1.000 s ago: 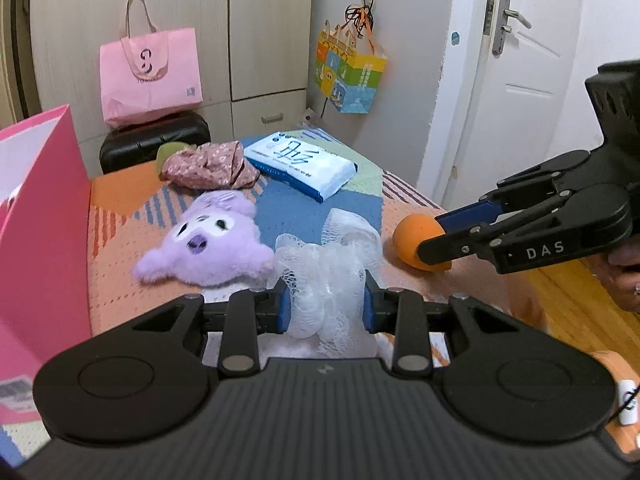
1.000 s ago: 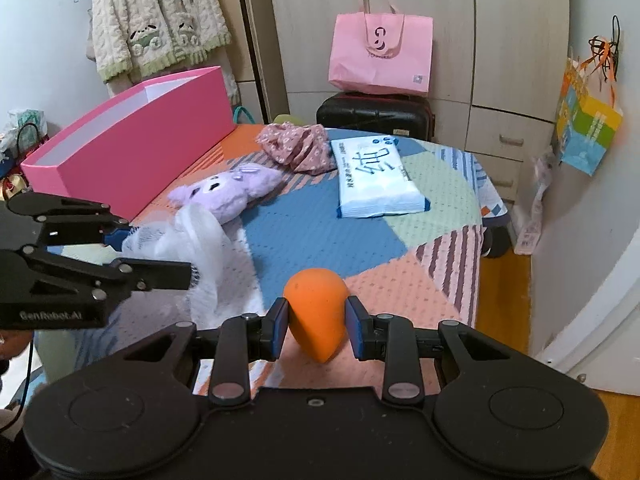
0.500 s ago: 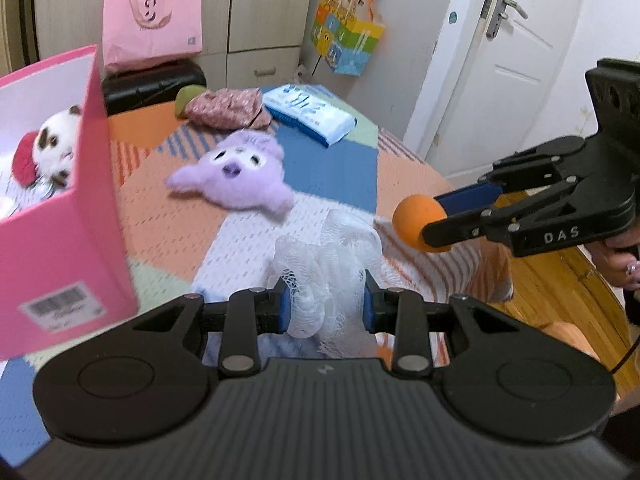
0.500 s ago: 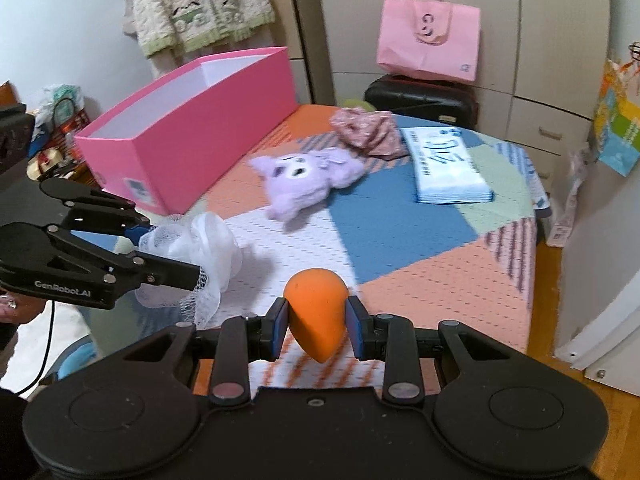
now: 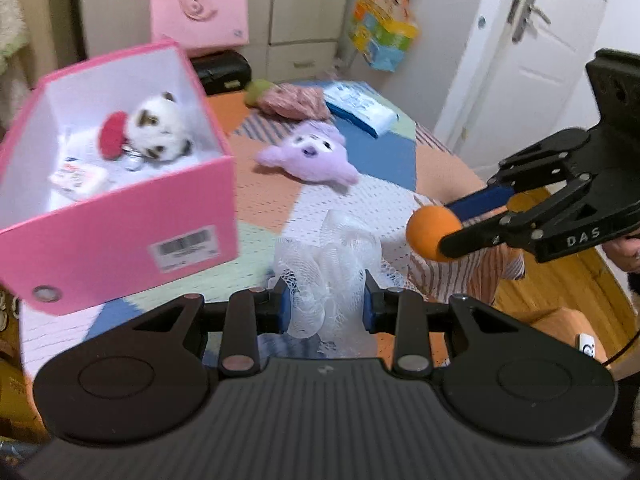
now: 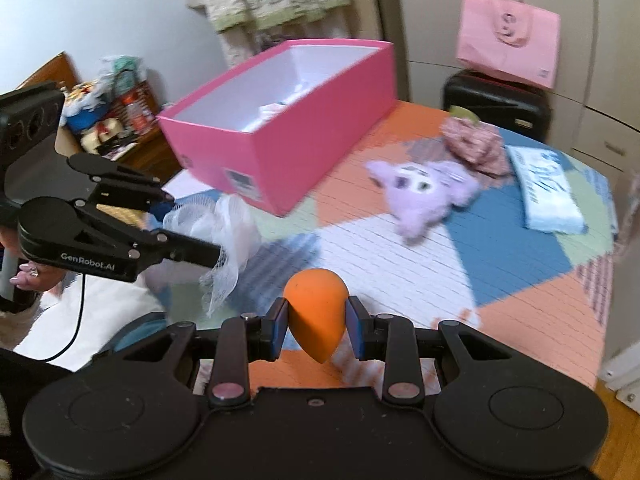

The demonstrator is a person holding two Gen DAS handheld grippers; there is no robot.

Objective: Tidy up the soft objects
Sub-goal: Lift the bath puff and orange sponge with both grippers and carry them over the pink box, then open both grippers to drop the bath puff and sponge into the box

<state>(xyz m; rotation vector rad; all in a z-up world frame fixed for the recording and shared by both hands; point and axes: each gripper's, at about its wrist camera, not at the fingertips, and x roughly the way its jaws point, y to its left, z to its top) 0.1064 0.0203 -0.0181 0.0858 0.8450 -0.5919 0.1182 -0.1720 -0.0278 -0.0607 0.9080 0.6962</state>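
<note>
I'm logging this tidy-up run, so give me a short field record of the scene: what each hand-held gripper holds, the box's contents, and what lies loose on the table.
left hand-held gripper: shut on white mesh bath pouf
right hand-held gripper: shut on orange sponge
pink box: open, holds a white plush toy with a red part, plus small items
loose on table: purple plush, floral fabric bundle, wipes pack
behind table: pink tote bag on a black case
</note>
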